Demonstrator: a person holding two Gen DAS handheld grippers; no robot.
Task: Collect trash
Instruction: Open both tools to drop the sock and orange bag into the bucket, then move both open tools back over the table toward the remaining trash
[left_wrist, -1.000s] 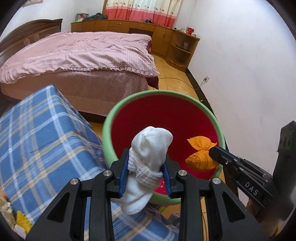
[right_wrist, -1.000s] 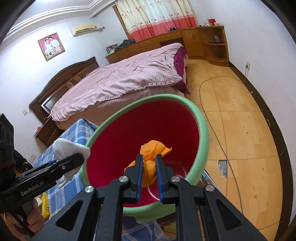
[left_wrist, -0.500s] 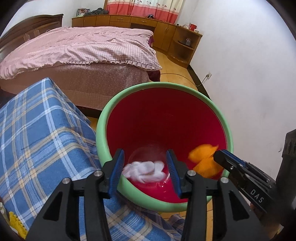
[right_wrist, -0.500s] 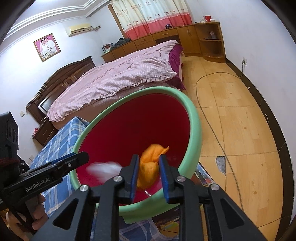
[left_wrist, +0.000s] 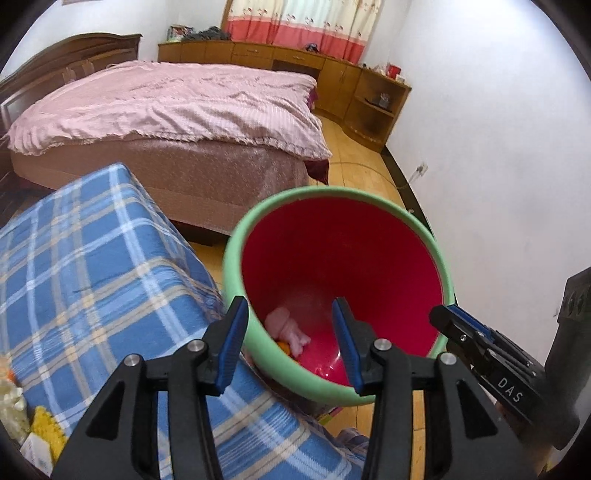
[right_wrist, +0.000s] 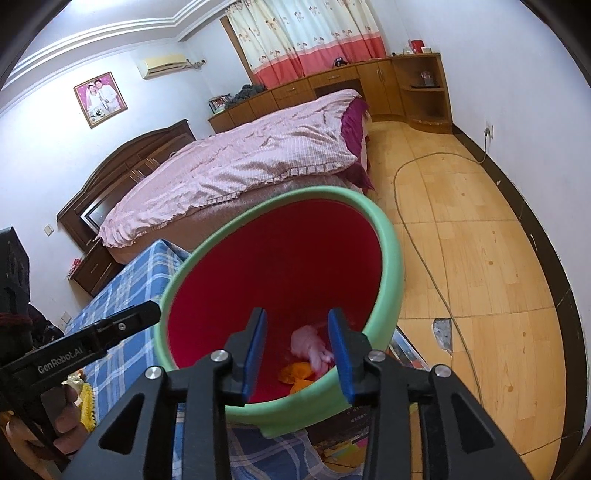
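A red bucket with a green rim (left_wrist: 236, 236) (right_wrist: 391, 254) stands beside the blue plaid table. At its bottom lie a white sock (left_wrist: 288, 330) (right_wrist: 308, 341) and an orange rag (right_wrist: 297, 373), of which only a sliver (left_wrist: 283, 347) shows in the left wrist view. My left gripper (left_wrist: 290, 343) hangs open over the bucket's near rim, nothing between its pads. My right gripper (right_wrist: 297, 349) is over the near rim too, its jaws opening and empty. Each gripper also shows in the other's view, the right (left_wrist: 448, 317) and the left (right_wrist: 153, 308).
The blue plaid cloth (left_wrist: 92, 280) covers the table left of the bucket, with yellow and pale scraps (left_wrist: 44, 424) at its near corner. A pink bed (left_wrist: 177, 110), wooden cabinets (left_wrist: 369, 99), a floor cable (right_wrist: 417, 236) and magazines (right_wrist: 354, 432) under the bucket lie around.
Both grippers let go: the white sock and the orange rag dropped from the jaws to the bucket's bottom. Both pairs of jaws now stand wider.
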